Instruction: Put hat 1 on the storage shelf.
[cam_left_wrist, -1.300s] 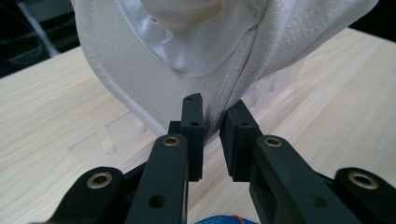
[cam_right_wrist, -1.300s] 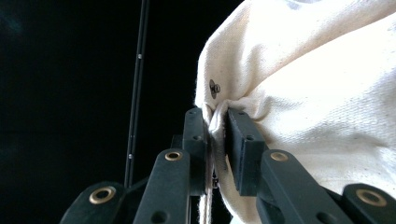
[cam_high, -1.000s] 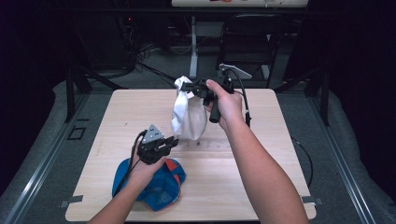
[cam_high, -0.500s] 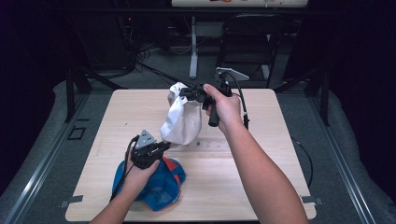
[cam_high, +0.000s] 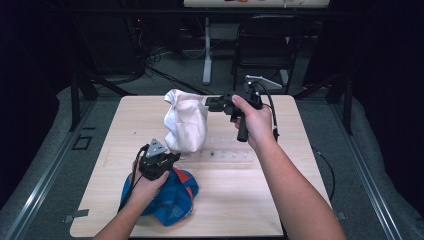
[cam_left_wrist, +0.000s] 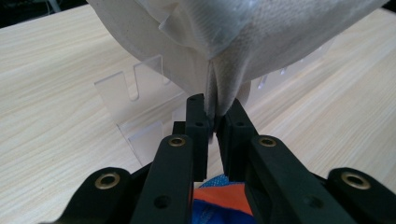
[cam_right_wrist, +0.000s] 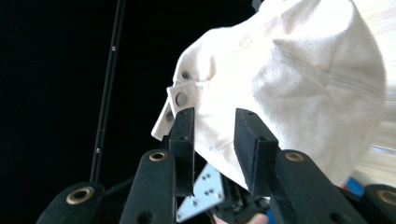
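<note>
A white cloth hat (cam_high: 185, 125) hangs upright over the middle of the table. My left gripper (cam_high: 175, 151) is shut on its bottom edge; in the left gripper view the fabric (cam_left_wrist: 243, 42) is pinched between the black jaws (cam_left_wrist: 215, 109). My right gripper (cam_high: 210, 103) is level at the hat's upper right side, and its jaws have just been opening. In the right gripper view they (cam_right_wrist: 215, 126) stand apart, with the hat (cam_right_wrist: 289, 84) between and beyond them but not pressed.
A blue and orange cap (cam_high: 167, 202) lies on the wooden table (cam_high: 260, 200) under my left hand. A clear plastic slotted rack (cam_high: 227, 154) lies flat in the table's middle, just below the hat. Dark stands and cables surround the table.
The right gripper's jaws have opened and let go of the hat's top, and that hand has drifted slightly right. The hat stays held at its bottom by the left gripper.
</note>
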